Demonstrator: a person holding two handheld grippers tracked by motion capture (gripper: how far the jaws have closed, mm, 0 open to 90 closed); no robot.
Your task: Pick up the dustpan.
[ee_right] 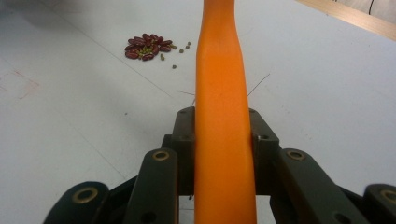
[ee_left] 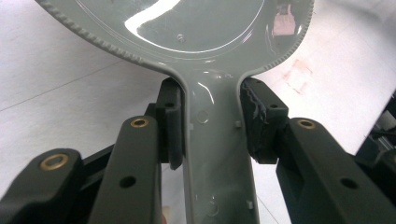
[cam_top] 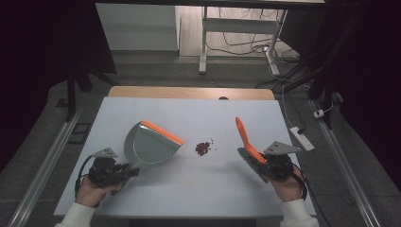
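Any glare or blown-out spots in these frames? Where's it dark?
Left gripper view: bright white glare streaks on the glossy grey dustpan. High view: room edges nearly black, white table evenly lit, soft shadow under the orange brush. Right gripper view: no glare, bean pile sharp.

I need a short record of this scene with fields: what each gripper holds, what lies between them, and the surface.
left gripper: shut on the handle of the grey dustpan, orange lip toward the beans
right gripper: shut on the orange brush handle
between them: small pile of red beans, a few stray ones beside it
surface: white table
beans in dustpan: none seen
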